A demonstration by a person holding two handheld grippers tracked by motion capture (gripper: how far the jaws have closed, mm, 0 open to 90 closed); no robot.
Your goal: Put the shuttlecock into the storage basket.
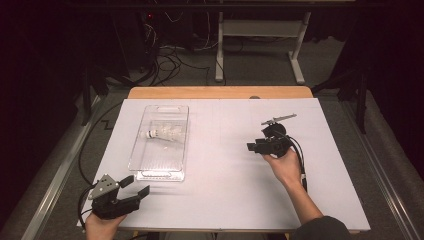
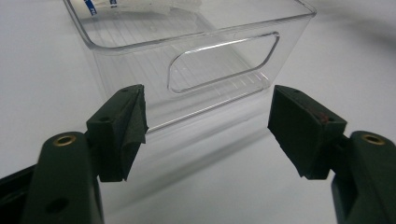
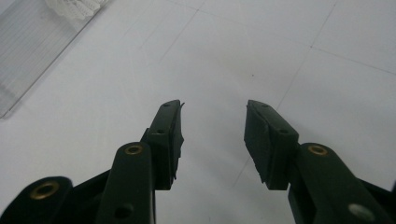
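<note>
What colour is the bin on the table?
Clear, see-through plastic bin; shows best in the left gripper view.

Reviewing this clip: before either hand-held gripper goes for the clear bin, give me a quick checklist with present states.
1. Left hand-held gripper open, nothing between jaws: ok.
2. Left hand-held gripper faces the clear bin end with the handle cutout, not touching: ok.
3. Right hand-held gripper open, nothing between jaws: ok.
4. Bin flat on the white table: ok.
5. White shuttlecock lies inside the bin: ok.
6. Whether the shuttlecock would shift if the bin moved: cannot tell.
</note>
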